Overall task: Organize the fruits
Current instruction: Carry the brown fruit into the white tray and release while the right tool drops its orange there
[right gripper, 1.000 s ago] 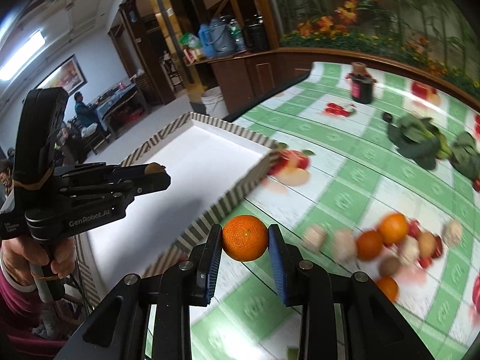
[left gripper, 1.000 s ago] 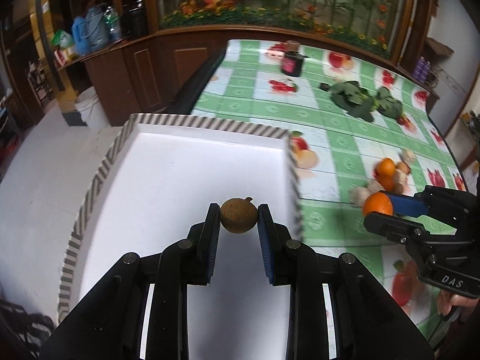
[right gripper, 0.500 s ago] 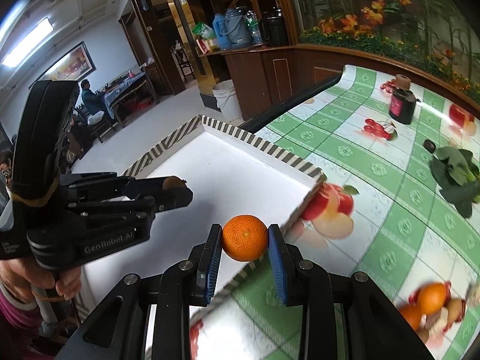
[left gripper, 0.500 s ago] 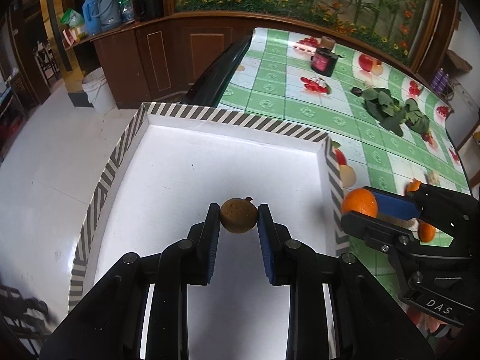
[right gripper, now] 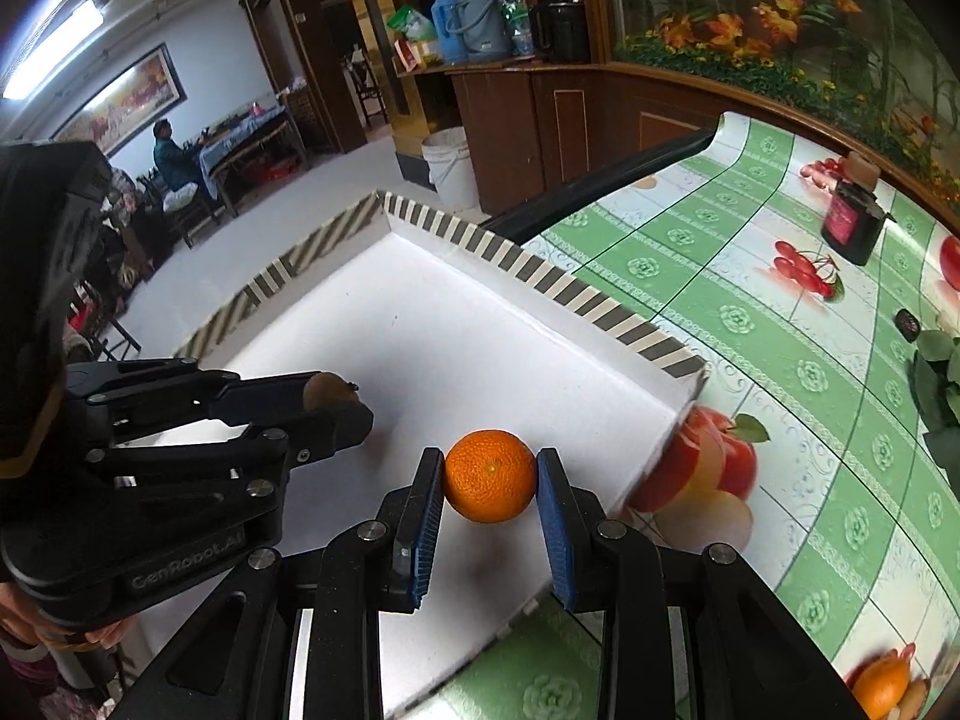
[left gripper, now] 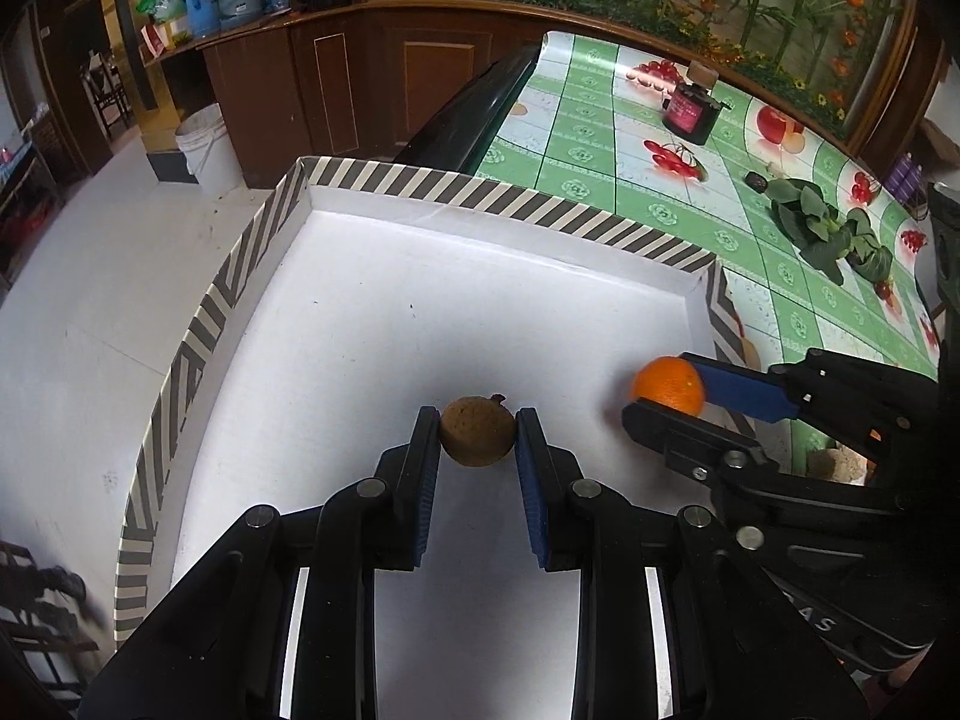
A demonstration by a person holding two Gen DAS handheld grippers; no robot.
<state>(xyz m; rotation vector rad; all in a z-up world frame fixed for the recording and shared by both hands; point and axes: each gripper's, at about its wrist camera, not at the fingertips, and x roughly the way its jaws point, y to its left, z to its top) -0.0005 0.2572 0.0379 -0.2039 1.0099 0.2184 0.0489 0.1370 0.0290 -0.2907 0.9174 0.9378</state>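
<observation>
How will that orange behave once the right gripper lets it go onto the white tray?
The orange is round, so it will probably roll on the flat white tray. The tray's striped rim should stop it. Its dimpled peel looks firm between the right gripper's fingers, so a short drop likely won't bruise it.

- A dark jar with a pink label stands upright on the green checked tablecloth far ahead of me.
- Leafy greens lie on that cloth off to my right, well apart from the jar.
- A white bucket sits on the floor beside the wooden cabinet.
- Blue thermos jugs stand on the counter.
- A seated person is at a table in the far room.
</observation>
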